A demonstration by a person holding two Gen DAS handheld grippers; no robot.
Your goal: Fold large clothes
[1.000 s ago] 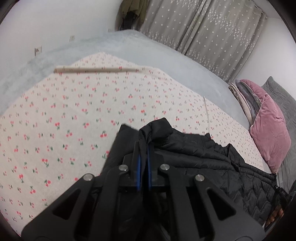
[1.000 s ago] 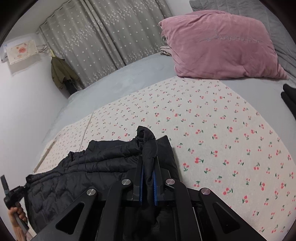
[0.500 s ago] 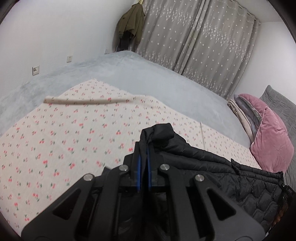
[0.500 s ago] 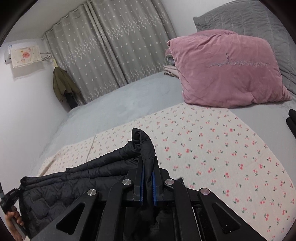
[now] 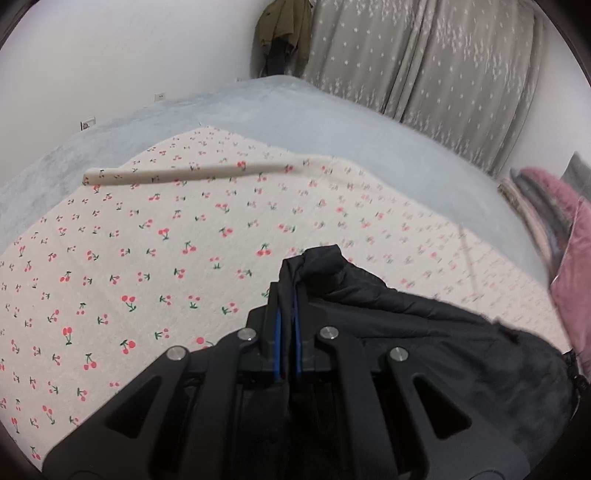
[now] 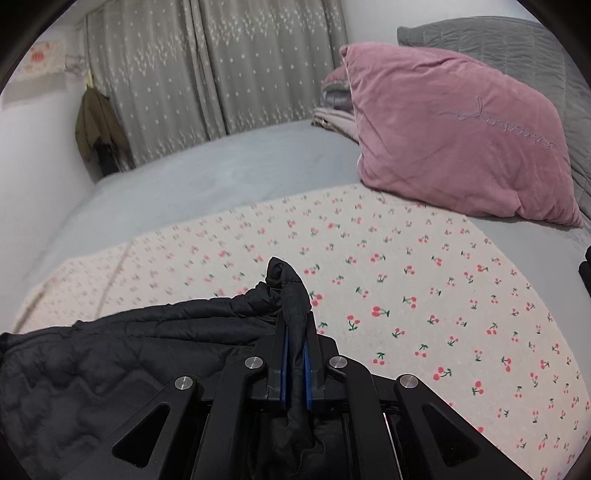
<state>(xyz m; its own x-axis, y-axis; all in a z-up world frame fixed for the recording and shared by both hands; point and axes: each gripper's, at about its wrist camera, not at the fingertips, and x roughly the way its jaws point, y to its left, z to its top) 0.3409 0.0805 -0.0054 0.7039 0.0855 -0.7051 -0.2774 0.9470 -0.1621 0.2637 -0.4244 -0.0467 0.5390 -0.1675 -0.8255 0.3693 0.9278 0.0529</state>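
A black quilted jacket [image 5: 424, 332] hangs stretched between my two grippers over the cherry-print sheet [image 5: 147, 258]. My left gripper [image 5: 287, 295] is shut on one edge of the jacket, a bunch of black cloth poking out past its blue pads. In the right wrist view my right gripper [image 6: 294, 325] is shut on the jacket [image 6: 129, 350] too, a fold of it pinched between the blue pads and standing up beyond the tips. The jacket's body trails left from there, above the sheet [image 6: 443, 295].
A pink velvet pillow [image 6: 461, 140] leans on a grey quilted pillow [image 6: 517, 48] at the head of the bed, with folded bedding [image 6: 328, 114] beside it. The grey blanket [image 5: 295, 122] reaches to grey curtains [image 5: 443, 66]. An olive coat [image 5: 282, 26] hangs in the corner. The sheet's far edge is rolled [image 5: 184, 171].
Both grippers have carried the jacket forward across the sheet and lower, toward its far side. The jacket has stretched out flatter between them. Both grips stay shut.
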